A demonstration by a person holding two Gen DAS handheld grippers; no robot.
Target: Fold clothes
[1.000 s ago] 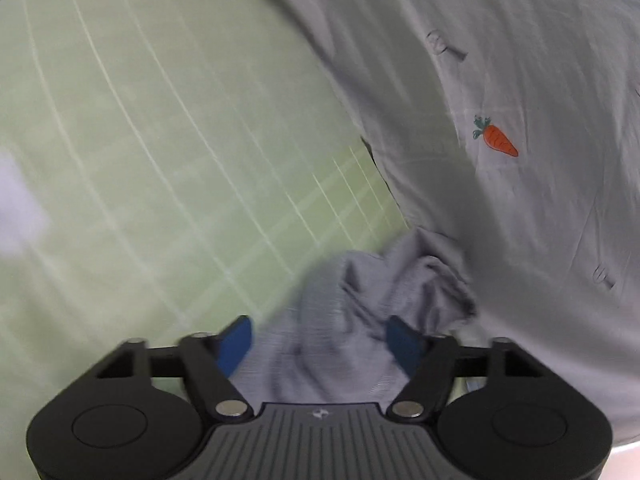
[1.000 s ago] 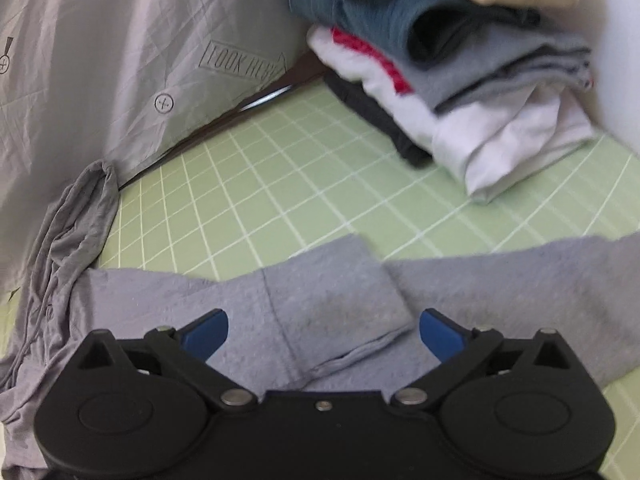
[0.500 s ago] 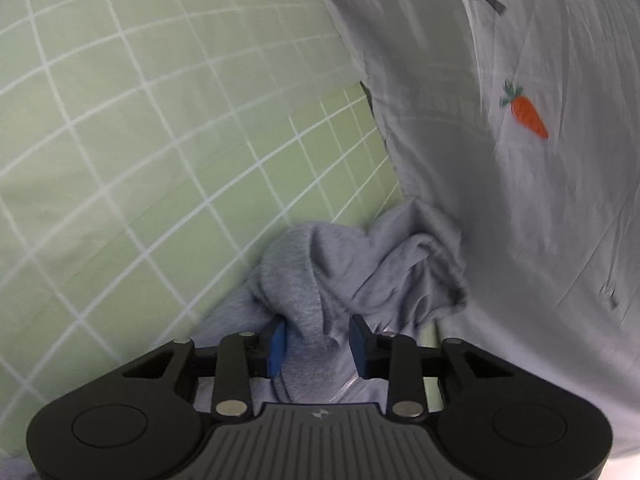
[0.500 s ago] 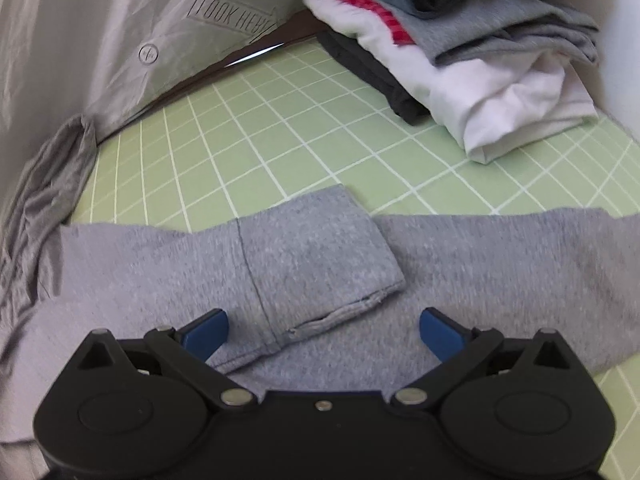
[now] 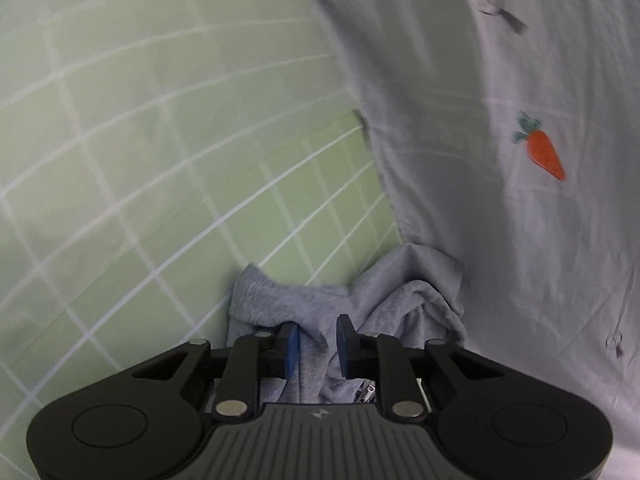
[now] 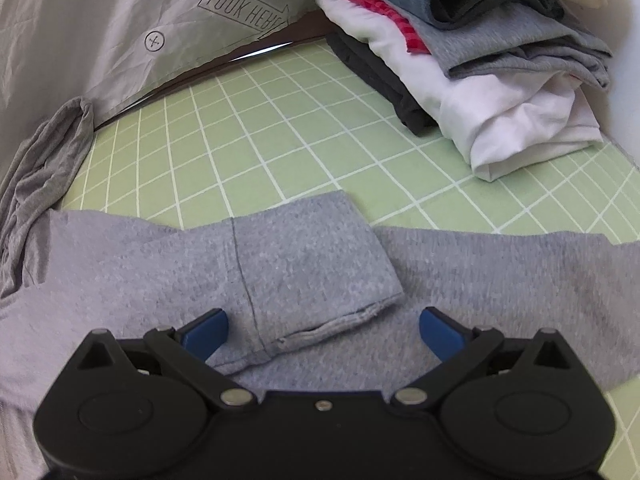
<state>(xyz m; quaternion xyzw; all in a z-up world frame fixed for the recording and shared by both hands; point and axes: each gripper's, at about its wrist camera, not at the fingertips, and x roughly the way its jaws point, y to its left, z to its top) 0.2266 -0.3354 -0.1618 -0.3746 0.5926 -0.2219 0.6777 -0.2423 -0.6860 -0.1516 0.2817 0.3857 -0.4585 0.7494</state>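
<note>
A grey knit garment lies spread on the green grid mat, with one folded sleeve end on top. My right gripper hovers open just above that sleeve end, its blue pads wide on either side. In the left wrist view a bunched part of the grey garment lies at the mat's edge. My left gripper is closing on a raised fold of it, and the cloth fills the narrow gap between the pads.
A pale grey sheet with a carrot print hangs along the mat's right side. The same sheet, printed "LOOK HERE", shows at the back. A stack of folded clothes stands back right. A darker grey bunched cloth lies far left.
My left gripper moved in over the bunched grey cloth and its jaws went from wide to narrow around a fold. The right gripper stayed open and tipped slightly over the sleeve.
</note>
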